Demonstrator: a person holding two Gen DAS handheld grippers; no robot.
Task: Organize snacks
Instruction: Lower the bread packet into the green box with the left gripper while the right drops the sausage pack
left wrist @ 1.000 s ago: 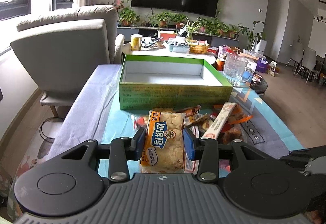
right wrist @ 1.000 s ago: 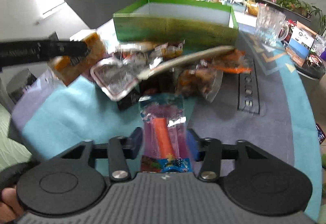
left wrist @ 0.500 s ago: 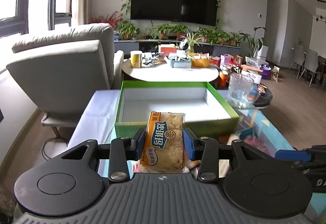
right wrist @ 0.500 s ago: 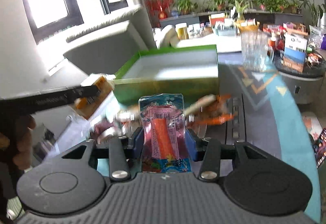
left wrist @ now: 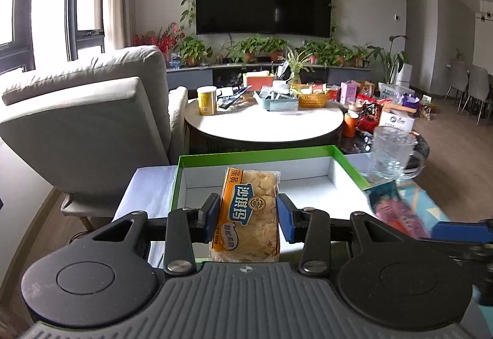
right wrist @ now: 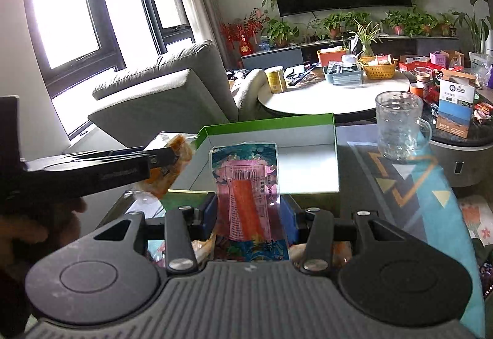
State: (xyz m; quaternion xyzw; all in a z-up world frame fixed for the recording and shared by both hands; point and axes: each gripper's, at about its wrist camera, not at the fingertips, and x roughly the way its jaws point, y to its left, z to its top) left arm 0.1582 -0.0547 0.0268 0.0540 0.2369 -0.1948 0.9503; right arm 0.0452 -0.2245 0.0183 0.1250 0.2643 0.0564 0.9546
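Note:
My left gripper (left wrist: 249, 217) is shut on a yellow-and-blue pastry packet (left wrist: 250, 212), held upright over the near rim of the green box (left wrist: 258, 153). The box has a white inside with nothing in it. My right gripper (right wrist: 248, 215) is shut on a pink-and-blue packet with an orange stick (right wrist: 246, 185), also held above the box's (right wrist: 268, 125) near edge. In the right wrist view the left gripper (right wrist: 160, 158) and its pastry packet (right wrist: 172, 166) show from the side at the left. The right-hand packet (left wrist: 389, 203) appears blurred at the right of the left wrist view.
A ribbed glass mug (right wrist: 399, 129) stands right of the box on the patterned cloth (right wrist: 431, 194). Behind are a round white table (left wrist: 265, 120) loaded with tins and baskets, and a grey armchair (left wrist: 83, 123) at the left. A few snack packets (right wrist: 336, 249) lie under my right gripper.
Both grippers have risen and moved forward from the snack pile to the box, each carrying its packet. The pile has dropped out of the left wrist view.

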